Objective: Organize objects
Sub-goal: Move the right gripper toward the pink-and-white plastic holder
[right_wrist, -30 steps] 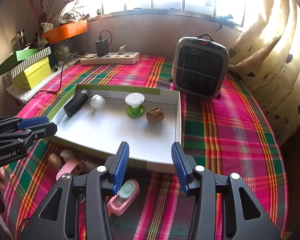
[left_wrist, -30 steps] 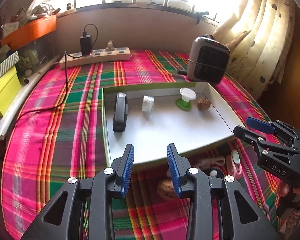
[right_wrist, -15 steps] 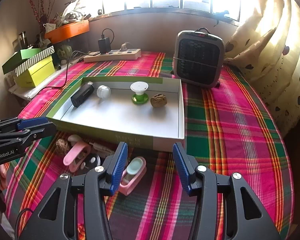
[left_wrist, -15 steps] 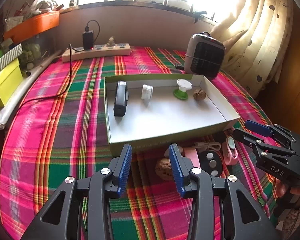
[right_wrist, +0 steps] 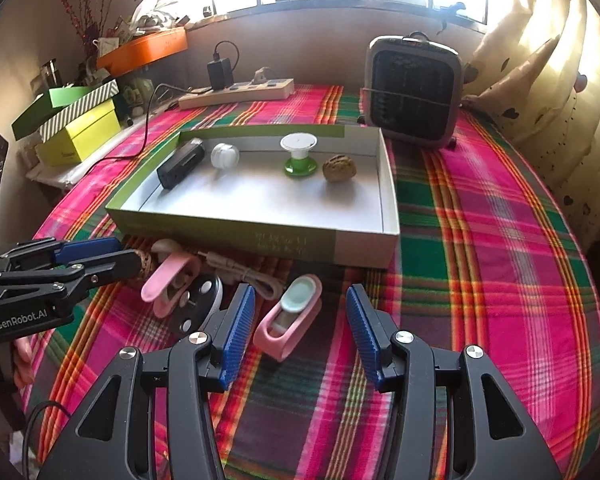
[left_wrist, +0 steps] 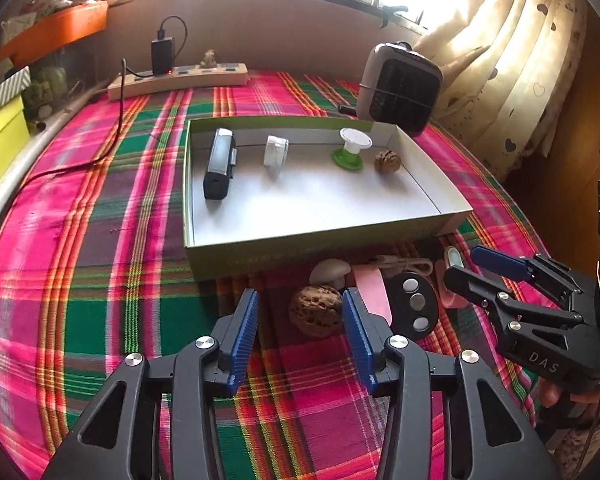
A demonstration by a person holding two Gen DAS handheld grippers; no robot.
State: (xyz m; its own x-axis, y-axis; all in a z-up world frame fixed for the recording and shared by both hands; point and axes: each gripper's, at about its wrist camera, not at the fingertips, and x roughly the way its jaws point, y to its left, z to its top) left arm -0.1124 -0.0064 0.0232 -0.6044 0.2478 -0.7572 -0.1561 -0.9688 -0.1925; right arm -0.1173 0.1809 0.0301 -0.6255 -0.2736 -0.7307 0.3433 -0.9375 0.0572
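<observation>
On the plaid bench, front of the box [left_wrist: 324,256] | left gripper [left_wrist: 300,330] jaws opening, walnut [left_wrist: 315,310] between, untouched | right gripper [right_wrist: 300,332] jaws wide over pink clip [right_wrist: 290,322] | tip: probably centre the walnut before squeezing, it'll roll

The left gripper [left_wrist: 300,320] points forward and steeply down, its blue-padded fingers [left_wrist: 244,336] opening, nothing pressed between them. The right gripper [right_wrist: 300,328] tilts down alike, fingers [right_wrist: 364,336] parted and gripping nothing. Each shows at the other's side, level and close. A person's fingertips [right_wrist: 22,354] curl under the left gripper's handle, though the hand itself is mostly hidden.
</observation>
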